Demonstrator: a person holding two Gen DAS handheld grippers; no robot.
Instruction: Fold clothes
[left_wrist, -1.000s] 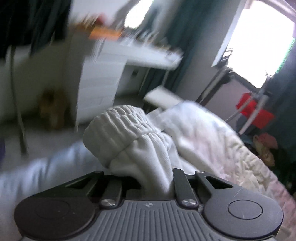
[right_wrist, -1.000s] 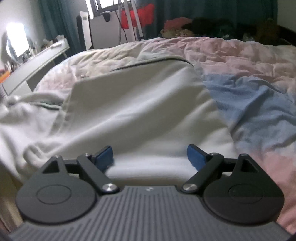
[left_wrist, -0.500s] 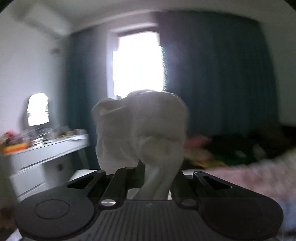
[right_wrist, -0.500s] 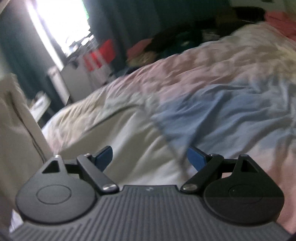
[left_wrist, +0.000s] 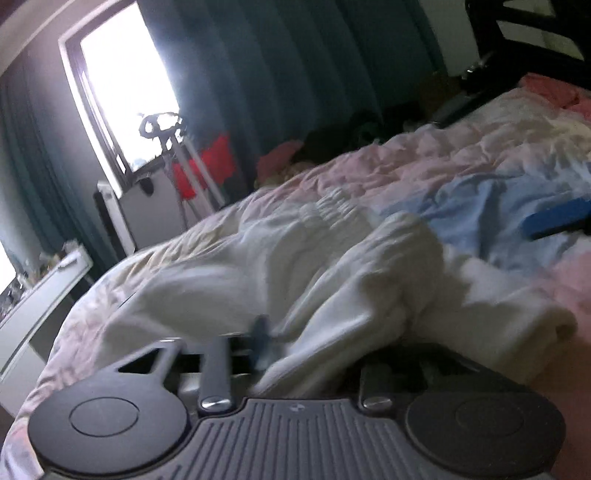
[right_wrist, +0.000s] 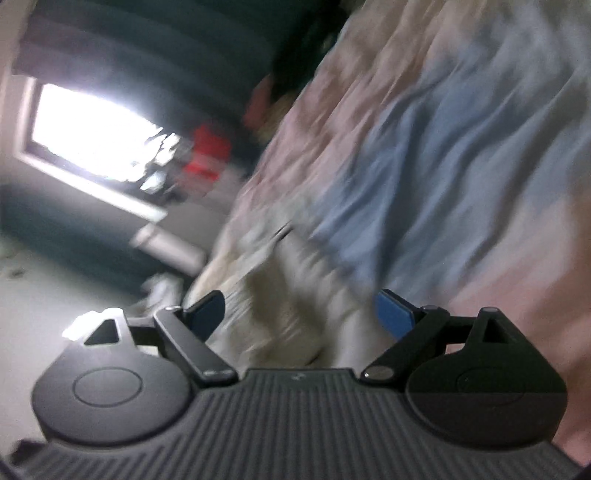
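A white sweatshirt (left_wrist: 236, 280) lies spread on the bed's pink and blue quilt (left_wrist: 491, 177). My left gripper (left_wrist: 314, 354) is shut on a bunched white sleeve (left_wrist: 354, 314) with a ribbed cuff, low over the garment. My right gripper (right_wrist: 299, 314) is open and empty, tilted, just above the white fabric (right_wrist: 291, 310); that view is blurred. One blue pad of the right gripper (left_wrist: 554, 221) shows at the right edge of the left wrist view.
A bright window (left_wrist: 125, 92) and dark teal curtains (left_wrist: 295, 74) are behind the bed. A white radiator (left_wrist: 147, 210), a drying rack with red cloth (left_wrist: 207, 166) and a white desk (left_wrist: 40, 288) stand on the left. A dark headboard (left_wrist: 535, 33) is at the top right.
My left gripper swung the held sleeve up and across, then down over the sweatshirt on the bed. My right gripper stayed open, tilted and moved toward the fabric.
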